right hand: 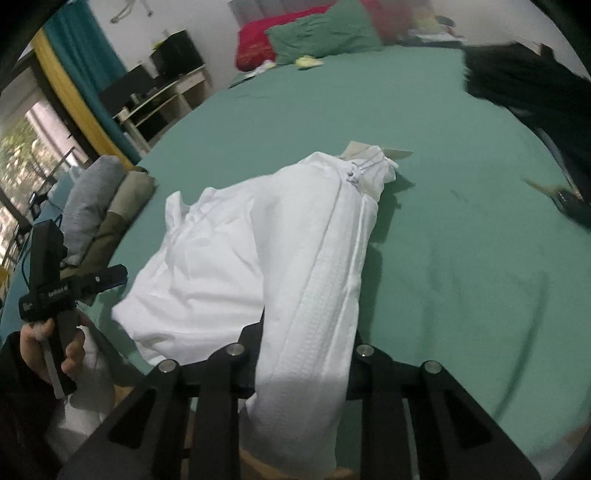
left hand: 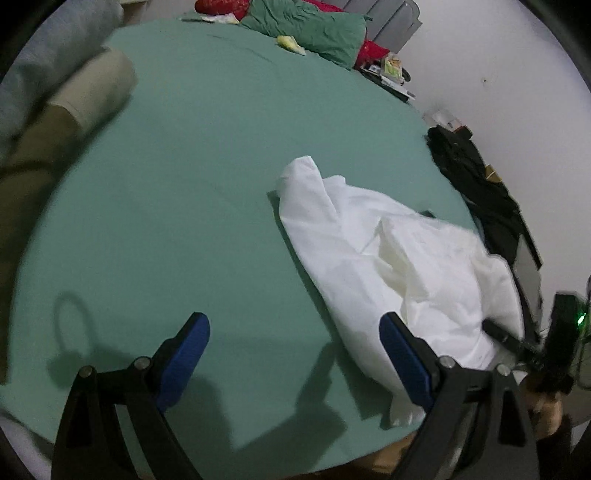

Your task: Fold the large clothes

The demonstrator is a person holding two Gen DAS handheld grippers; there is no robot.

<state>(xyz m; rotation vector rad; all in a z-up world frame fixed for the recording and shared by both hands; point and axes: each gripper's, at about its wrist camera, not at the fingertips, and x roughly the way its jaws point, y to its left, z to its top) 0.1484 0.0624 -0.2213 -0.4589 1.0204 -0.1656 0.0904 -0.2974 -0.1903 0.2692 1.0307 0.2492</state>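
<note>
Dim, cool indoor light in both my feeds, slightly noisy. Daylight enters through the window (right hand: 26, 162) at the left edge of my right wrist view, blown out there. Soft shadows fall on the green sheet (left hand: 207, 155) under the left gripper (left hand: 293, 360), including a loop-shaped one near its left finger. The white garment (right hand: 236, 254) reads bright, nearly clipped. Heavy fisheye bending and black vignette at the corners. Motion blur smears the rolled clothes (left hand: 70, 107) and dark clothes (right hand: 524, 81) beside the sheet's edges.

Green pillow (left hand: 325, 35) and red pillow (right hand: 255, 42) lie far off; a black heap (left hand: 476, 184) (cloth, seemingly) sits aside.
</note>
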